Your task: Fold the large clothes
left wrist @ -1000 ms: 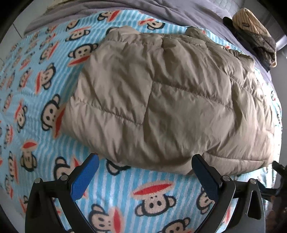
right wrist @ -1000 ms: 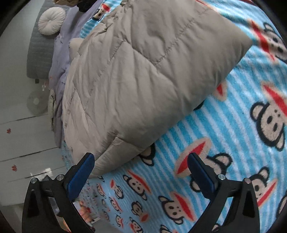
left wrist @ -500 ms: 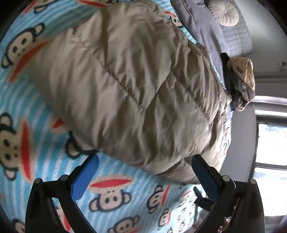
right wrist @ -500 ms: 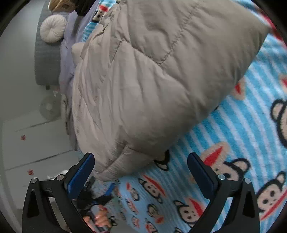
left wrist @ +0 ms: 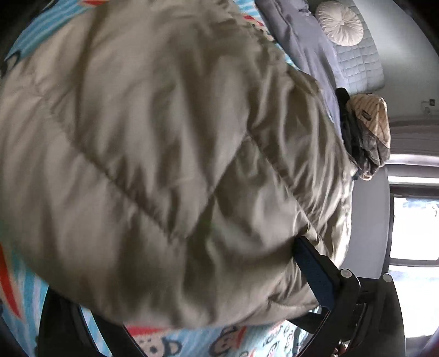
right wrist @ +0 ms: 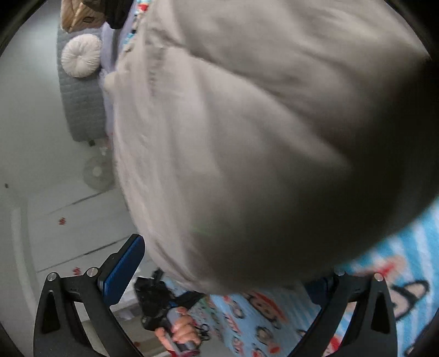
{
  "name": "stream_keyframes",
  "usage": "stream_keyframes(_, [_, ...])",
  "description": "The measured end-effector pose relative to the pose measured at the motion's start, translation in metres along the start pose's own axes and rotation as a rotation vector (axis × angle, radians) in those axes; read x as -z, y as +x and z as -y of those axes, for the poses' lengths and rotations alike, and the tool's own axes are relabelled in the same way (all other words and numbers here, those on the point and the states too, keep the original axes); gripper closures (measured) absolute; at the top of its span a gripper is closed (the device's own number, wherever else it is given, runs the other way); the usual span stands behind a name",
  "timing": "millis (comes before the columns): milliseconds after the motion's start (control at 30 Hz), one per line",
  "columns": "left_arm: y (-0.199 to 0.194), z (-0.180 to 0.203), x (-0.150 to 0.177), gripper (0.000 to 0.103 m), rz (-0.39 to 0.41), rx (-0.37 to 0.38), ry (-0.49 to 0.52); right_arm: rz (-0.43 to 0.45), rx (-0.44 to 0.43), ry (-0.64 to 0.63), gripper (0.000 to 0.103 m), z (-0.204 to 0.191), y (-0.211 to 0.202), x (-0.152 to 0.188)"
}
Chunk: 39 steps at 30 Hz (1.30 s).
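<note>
A beige quilted puffer jacket [left wrist: 164, 164] lies folded on a blue striped monkey-print blanket [left wrist: 247, 343] and fills most of both views. My left gripper [left wrist: 216, 247] is open at the jacket's near edge. Its right blue pad [left wrist: 315, 274] touches the fabric, and its left finger is hidden under the jacket. In the right wrist view the jacket [right wrist: 260, 137] bulges between the fingers of my open right gripper [right wrist: 227, 255]. Its left pad [right wrist: 123, 269] is in view and its right finger is mostly covered. Both views are blurred.
A stack of folded clothes [left wrist: 367, 131], a grey duvet [left wrist: 301, 46] and a round white cushion [left wrist: 343, 23] lie beyond the jacket. A window [left wrist: 411, 228] is at the right. A hand [right wrist: 178, 329] holds the other gripper past the bed edge, above pale flooring [right wrist: 55, 219].
Both grippers have moved in onto the jacket from opposite ends. Its edges now sit between the fingers, and each view has one finger covered by fabric.
</note>
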<state>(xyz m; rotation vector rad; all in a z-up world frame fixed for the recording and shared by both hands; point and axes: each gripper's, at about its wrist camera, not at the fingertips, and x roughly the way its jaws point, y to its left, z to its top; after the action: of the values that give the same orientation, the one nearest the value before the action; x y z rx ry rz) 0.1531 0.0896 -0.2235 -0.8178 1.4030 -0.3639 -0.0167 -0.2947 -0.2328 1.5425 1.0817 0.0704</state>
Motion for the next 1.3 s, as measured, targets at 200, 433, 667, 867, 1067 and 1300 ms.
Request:
stream_keyframes(200, [0.013,0.0,-0.016,0.0,0.027,-0.044,-0.024,0.001,0.039,-0.016,0.0,-0.001,0.02,-0.011])
stream_keyframes(433, [0.004,0.047,-0.005,0.053,0.111,-0.196,0.209,0.038,0.045,0.065,0.016,0.003,0.016,-0.006])
stream_keyframes(667, [-0.017,0.079,0.01,0.071,0.154,-0.272,0.384,0.061,0.016,0.04,0.071,-0.007,0.001,0.01])
stream_keyframes(867, [-0.035,0.091,0.028,0.071,0.168,-0.292,0.448,0.064,-0.002,-0.005,0.076,-0.015,-0.019,0.033])
stream_keyframes(1067, [-0.061,0.075,0.069,0.071,0.145,-0.298,0.474,0.044,0.016,-0.029,0.076,-0.007,-0.04,0.066])
stream_keyframes(1300, [-0.08,0.037,0.129,0.071,0.069,-0.328,0.469,0.009,0.051,-0.008,0.076,0.028,-0.081,0.096])
